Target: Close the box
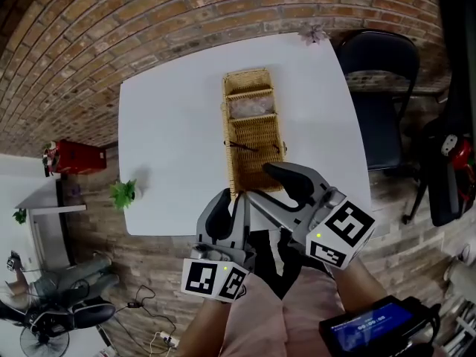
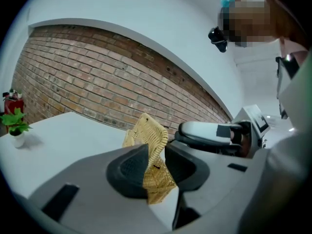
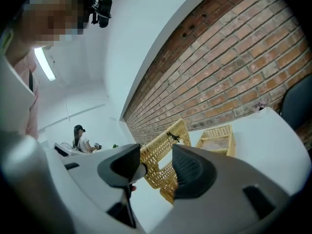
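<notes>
A long wicker box point(image 1: 249, 88) lies on the white table point(image 1: 171, 125), its far compartments uncovered. Its hinged wicker lid point(image 1: 254, 138) stands raised at the near end. My left gripper point(image 1: 222, 216) is at the table's near edge. In the left gripper view the lid's point(image 2: 148, 130) thin edge runs between the pads, and the left gripper point(image 2: 156, 162) is shut on it. My right gripper point(image 1: 288, 181) hovers over the box's near end. In the right gripper view the right gripper point(image 3: 158, 167) stands open, and the tilted lid point(image 3: 163, 147) shows past it, clear of both pads.
A small potted plant point(image 1: 123, 194) stands at the table's left near corner. A dried flower point(image 1: 312, 33) lies at the far right corner. A black chair point(image 1: 379, 88) is to the right, a red extinguisher point(image 1: 71, 157) to the left. A person point(image 3: 80, 139) stands far off.
</notes>
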Tool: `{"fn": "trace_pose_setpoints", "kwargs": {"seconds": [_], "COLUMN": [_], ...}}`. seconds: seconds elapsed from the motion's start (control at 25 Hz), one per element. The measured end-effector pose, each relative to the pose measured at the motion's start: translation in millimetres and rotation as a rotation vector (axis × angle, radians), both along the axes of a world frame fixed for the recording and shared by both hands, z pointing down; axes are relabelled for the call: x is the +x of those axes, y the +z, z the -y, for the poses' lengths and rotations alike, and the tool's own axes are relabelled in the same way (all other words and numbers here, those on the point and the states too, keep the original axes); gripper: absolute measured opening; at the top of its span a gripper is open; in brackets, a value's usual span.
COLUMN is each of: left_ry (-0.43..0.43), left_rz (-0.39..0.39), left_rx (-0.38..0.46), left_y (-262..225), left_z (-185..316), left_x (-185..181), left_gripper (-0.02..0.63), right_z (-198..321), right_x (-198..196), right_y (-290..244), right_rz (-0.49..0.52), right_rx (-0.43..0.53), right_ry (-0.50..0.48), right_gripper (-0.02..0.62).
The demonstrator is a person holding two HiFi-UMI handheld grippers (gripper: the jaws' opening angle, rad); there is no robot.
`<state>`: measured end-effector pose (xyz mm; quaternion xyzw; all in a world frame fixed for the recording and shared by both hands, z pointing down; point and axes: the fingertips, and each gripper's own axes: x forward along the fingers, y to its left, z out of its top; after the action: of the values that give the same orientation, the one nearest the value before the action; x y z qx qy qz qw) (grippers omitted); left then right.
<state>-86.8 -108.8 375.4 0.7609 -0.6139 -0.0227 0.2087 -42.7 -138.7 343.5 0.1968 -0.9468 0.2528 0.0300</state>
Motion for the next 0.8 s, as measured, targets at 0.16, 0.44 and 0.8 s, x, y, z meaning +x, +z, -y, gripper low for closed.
{"fn": "trace_pose_setpoints", "kwargs": {"seconds": [0.16,0.44,0.8], "left_ry": [0.048,0.129,0.206], "left_rz": [0.050,0.104,0.111], "left_rx": [-0.004,-0.028,-0.049], "left_y": [2.4,9.1,13.3], "left_z": [0.6,1.1,-3.1], "left_x": [10.4,30.7,43.3], "left_gripper": [0.106,0.135,0.163], "right_z": [-1.2,-1.3,5.5], "right_x": [-0.8,-0.5,7.0], "right_y": [0.0,4.7,18.1], "right_rz": [0.036,0.072,0.061], "right_rx": [-0.037,-0.095,-0.134], "right_ry": [-0.025,-0.046,-0.015], "right_gripper": [0.215,0.215,0.204]}}
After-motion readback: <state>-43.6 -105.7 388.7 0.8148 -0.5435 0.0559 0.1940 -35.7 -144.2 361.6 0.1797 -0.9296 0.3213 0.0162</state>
